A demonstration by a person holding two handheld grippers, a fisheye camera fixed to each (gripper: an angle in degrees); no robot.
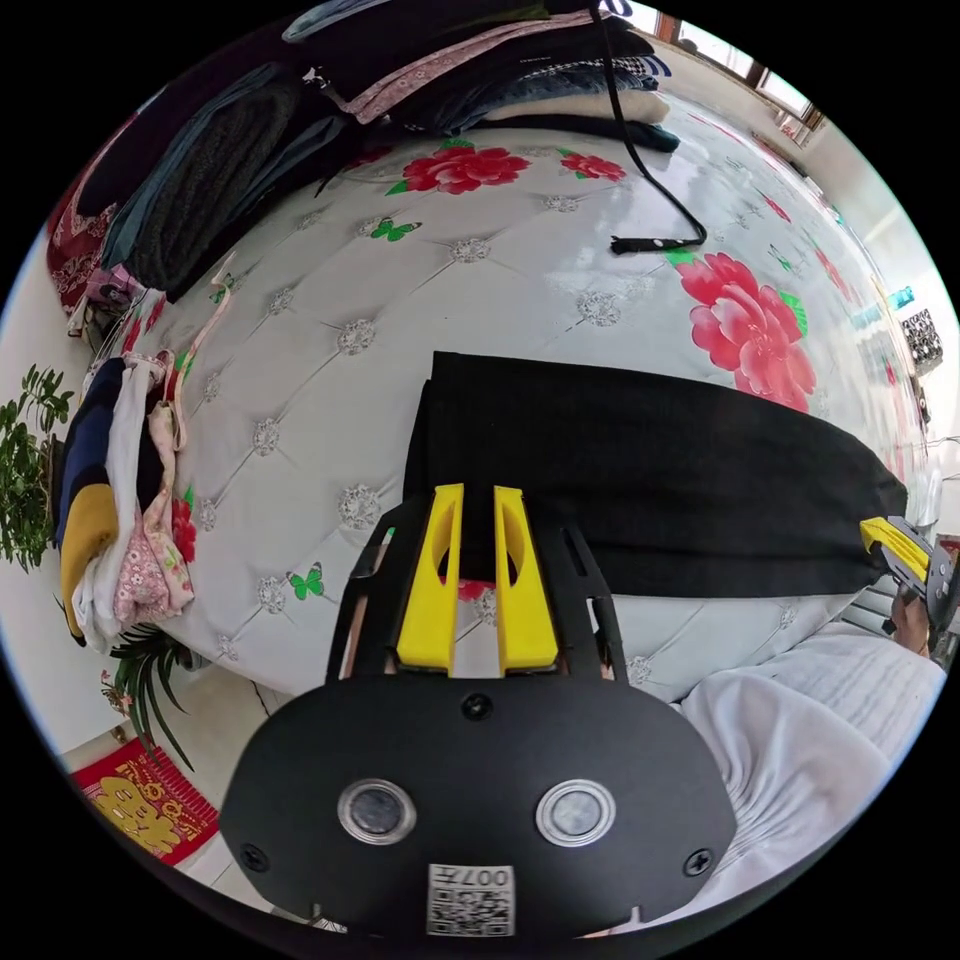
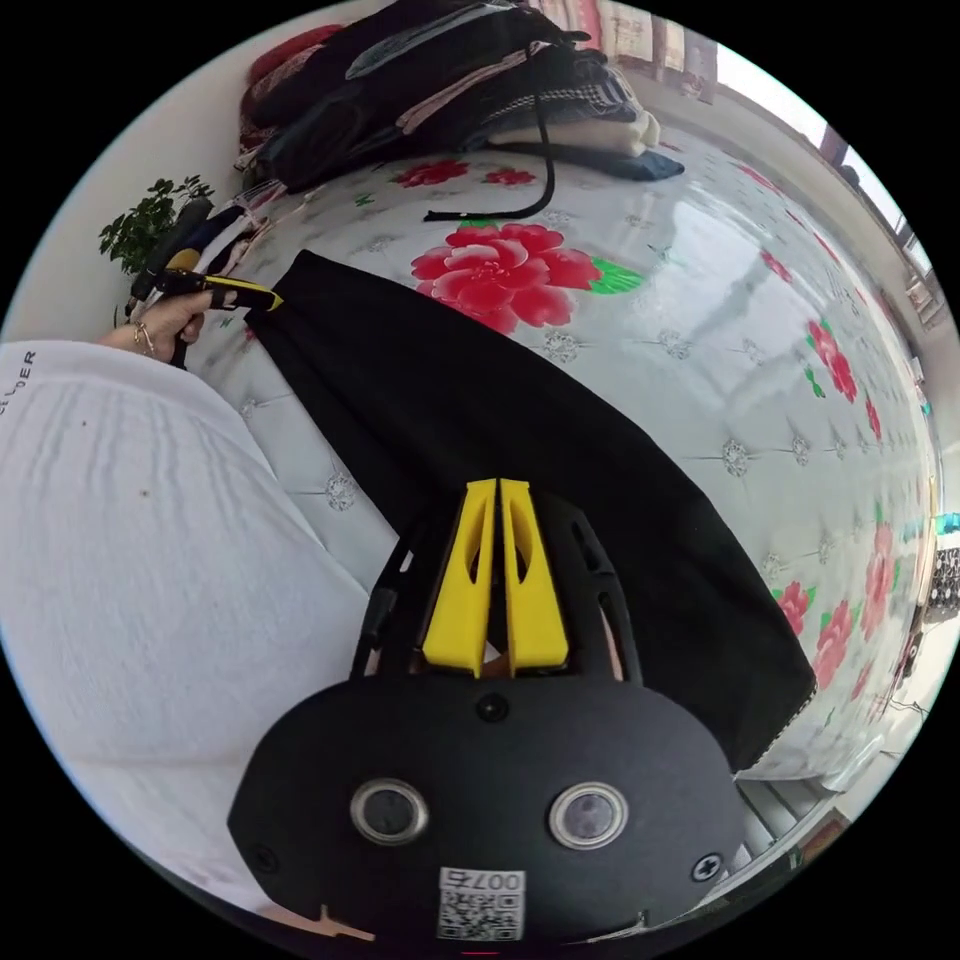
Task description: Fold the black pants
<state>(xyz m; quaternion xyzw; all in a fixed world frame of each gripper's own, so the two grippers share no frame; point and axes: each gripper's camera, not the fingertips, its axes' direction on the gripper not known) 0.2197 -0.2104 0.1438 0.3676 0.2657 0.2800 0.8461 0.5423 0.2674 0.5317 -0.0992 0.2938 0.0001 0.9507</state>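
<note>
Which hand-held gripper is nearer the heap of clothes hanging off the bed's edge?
Left. The left hand-held gripper is at the black pants' end beside that heap; the right hand-held gripper is at the opposite end.

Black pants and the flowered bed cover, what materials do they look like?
Black pants: matte woven cloth, probably; no shine, faint fine ribbing. Flowered cover: glossy, likely vinyl or coated fabric; window glare on it, button-tufted quilting. Both guesses from look alone.

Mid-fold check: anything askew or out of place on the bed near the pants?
One thing: a black cord trails from the clothes pile onto the floral cover, its end apart from the black pants. The pants lie flat as a long band.
</note>
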